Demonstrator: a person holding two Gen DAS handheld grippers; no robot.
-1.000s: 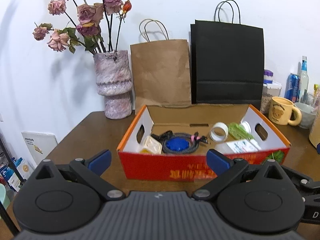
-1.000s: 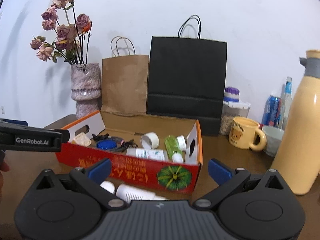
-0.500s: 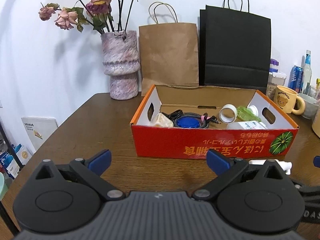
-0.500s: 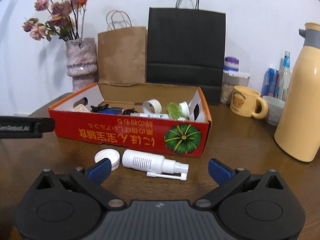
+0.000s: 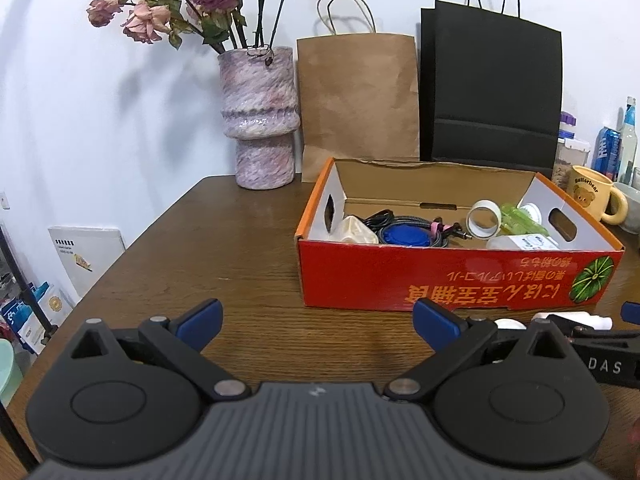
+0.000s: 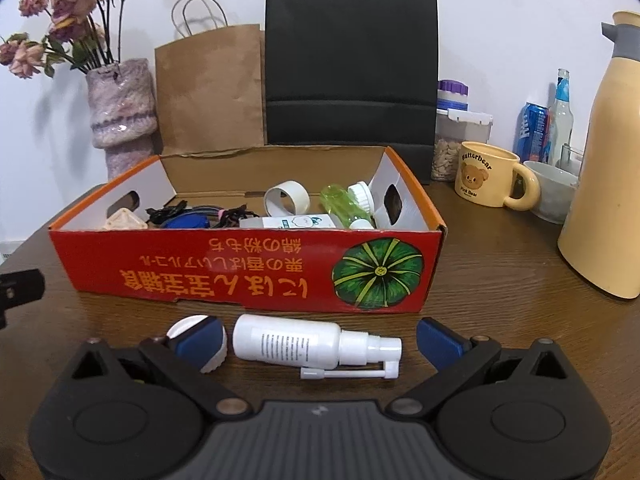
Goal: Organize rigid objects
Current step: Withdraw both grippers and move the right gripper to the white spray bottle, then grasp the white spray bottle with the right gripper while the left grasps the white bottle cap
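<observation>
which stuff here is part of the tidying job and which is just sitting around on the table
Part of the job:
red box
white spray bottle, lying in front of the box
white cap, beside the bottle
right gripper, open around the bottle
left gripper, open and empty

Just lying about:
vase
brown bag
black bag
bear mug
yellow flask

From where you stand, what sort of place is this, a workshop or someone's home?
Most likely a home, at a wooden table against a wall. A vase of dried roses, a bear mug and paper shopping bags look domestic, and a red cardboard box holds household odds and ends.
</observation>
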